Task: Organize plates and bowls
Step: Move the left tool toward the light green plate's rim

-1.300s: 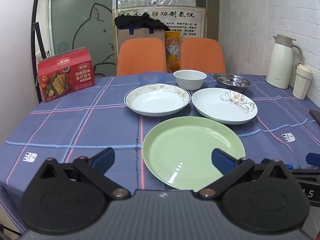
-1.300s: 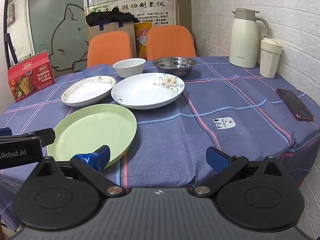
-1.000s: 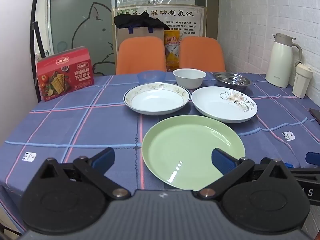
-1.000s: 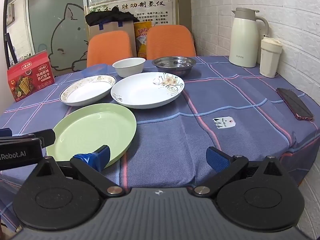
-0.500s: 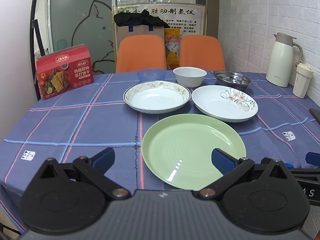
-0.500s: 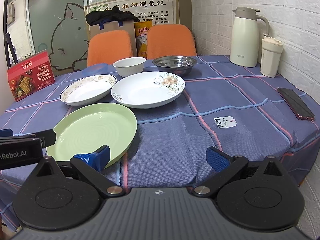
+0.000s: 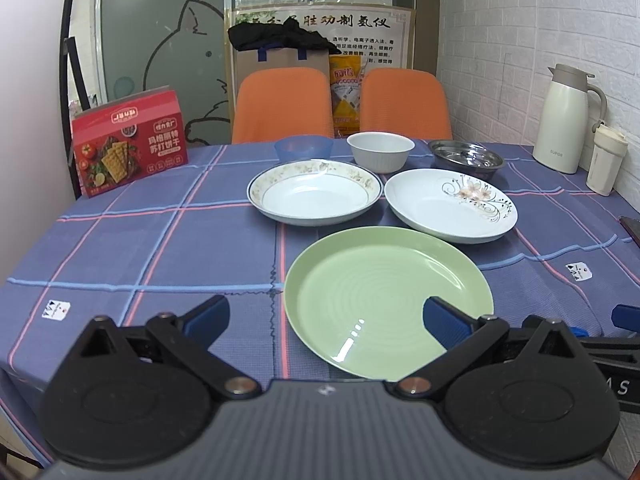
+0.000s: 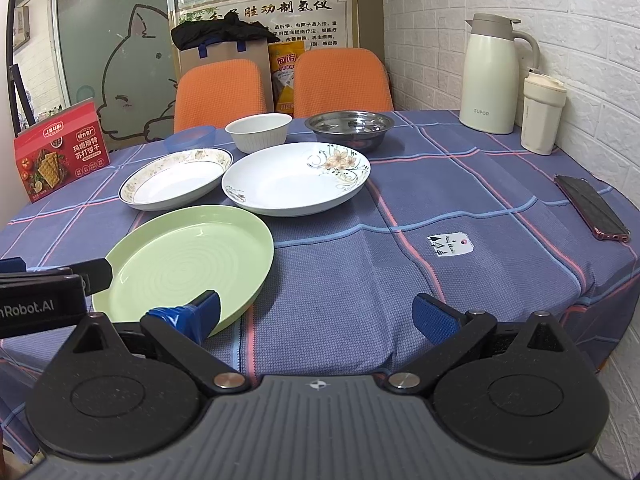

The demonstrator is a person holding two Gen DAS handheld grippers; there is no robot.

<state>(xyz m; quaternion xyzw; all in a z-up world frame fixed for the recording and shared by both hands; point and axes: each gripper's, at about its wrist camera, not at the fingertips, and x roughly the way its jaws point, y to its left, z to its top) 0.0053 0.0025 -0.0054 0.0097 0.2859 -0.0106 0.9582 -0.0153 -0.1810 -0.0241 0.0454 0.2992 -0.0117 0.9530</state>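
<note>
Plates and bowls lie spread across the blue checked cloth of the counter (image 7: 160, 240), none stacked yet. Nearest both tools is a green plate (image 7: 384, 300), shallow and smooth, probably light plastic; its glossy rim looks slippery, so a pinch across the near edge seems the surest hold. Behind it sit a gold-rimmed plate (image 7: 314, 194) and, just to its right, a flowered plate (image 7: 448, 208), both apparently ceramic: heavier, stiff and liable to chip if set down hard. Their raised rims offer the only purchase. Farther back stand a blue bowl (image 7: 303, 147), a white bowl (image 7: 380, 151) and a steel bowl (image 7: 466, 158), each apart from its neighbour; the walls of the bowls could be gripped over the lip.

The left tool (image 7: 326, 318) hovers low at the counter's near edge, spread wide and empty, its right finger over the green plate's near rim. The right tool (image 8: 316, 314) is likewise wide and holding nothing, its left finger overlapping that same plate's edge in its view.

A red cracker box (image 7: 128, 148), a cream thermos (image 8: 492, 76), a tumbler (image 8: 542, 114) and a phone (image 8: 592, 208) occupy the margins.
</note>
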